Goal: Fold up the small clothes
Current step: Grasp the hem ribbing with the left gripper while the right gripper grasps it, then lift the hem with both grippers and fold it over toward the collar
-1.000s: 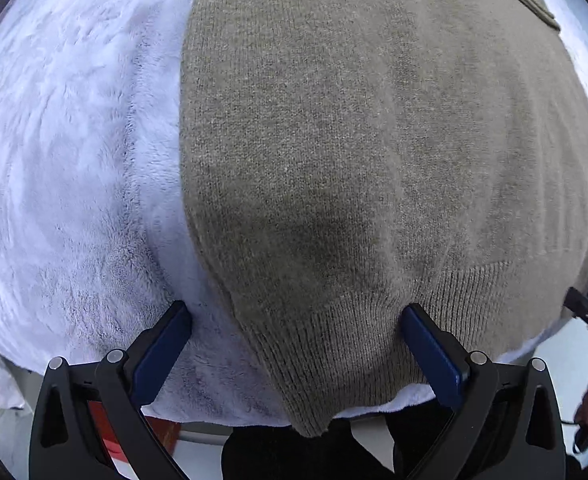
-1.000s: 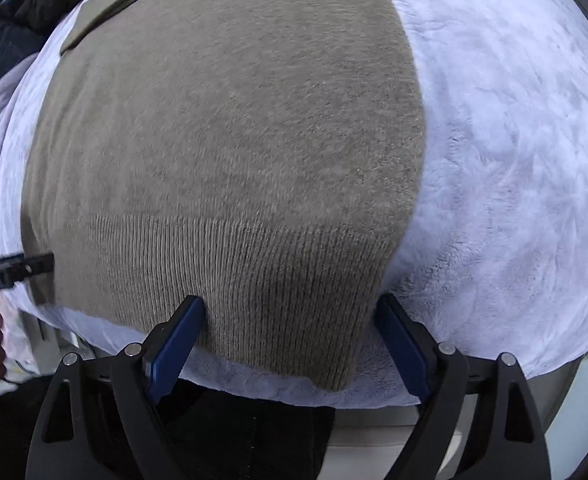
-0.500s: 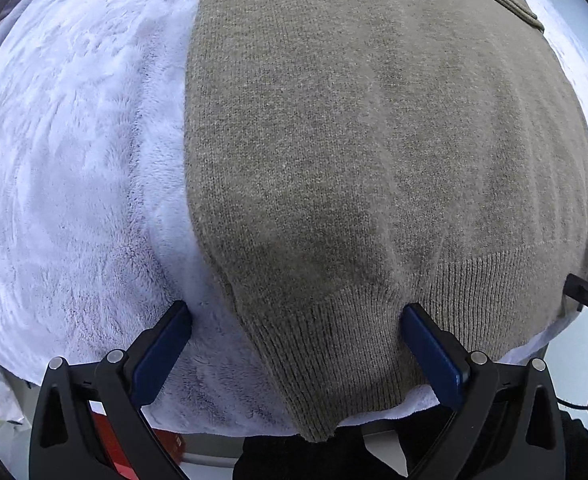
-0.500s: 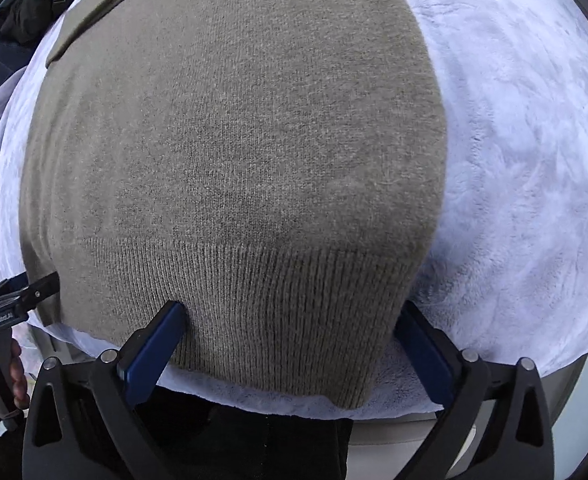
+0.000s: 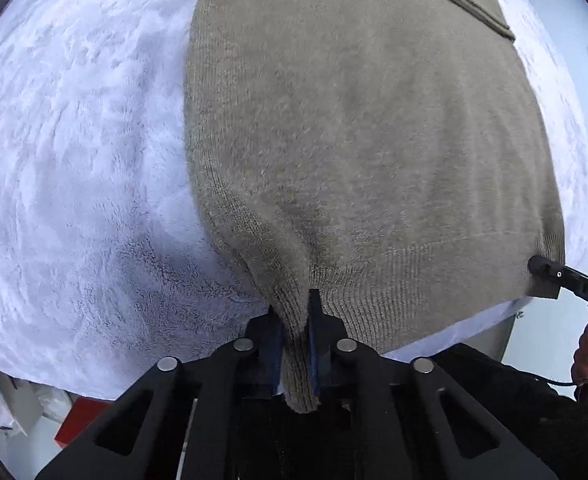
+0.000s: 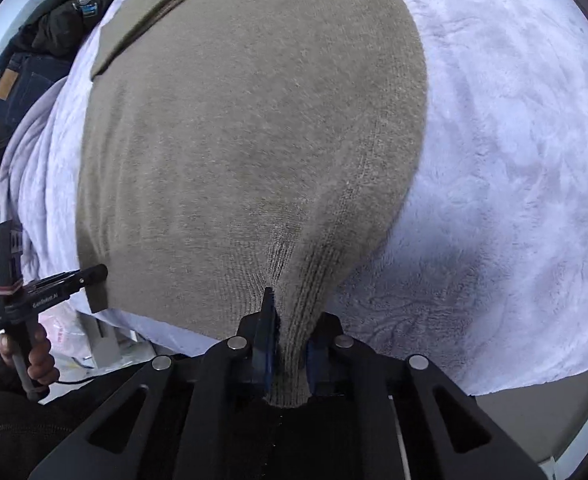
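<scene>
An olive-brown knitted sweater (image 5: 354,120) lies spread flat on a white fleece blanket (image 5: 73,140) that covers the table, its ribbed hem toward the near edge and its collar at the far side. The left claw (image 5: 296,344) is clenched on the hem's left corner, a bunch of ribbing gathered between its blue pads, and the right claw (image 6: 287,344) grips the opposite hem corner the same way, the knit pulled into a small peak at each pinch. In each wrist view the other claw shows at the frame's edge, biting its own corner. The sweater looks soft, limp and fairly light, with enough stretch that it will sag and drape between the two holds rather than keep its shape. The ribbed band seems the best place to hold: thicker, grippier, less likely to slip out. The fleece underneath may drag on the knit, so lifting the hem clear before carrying it toward the collar looks wise.
</scene>
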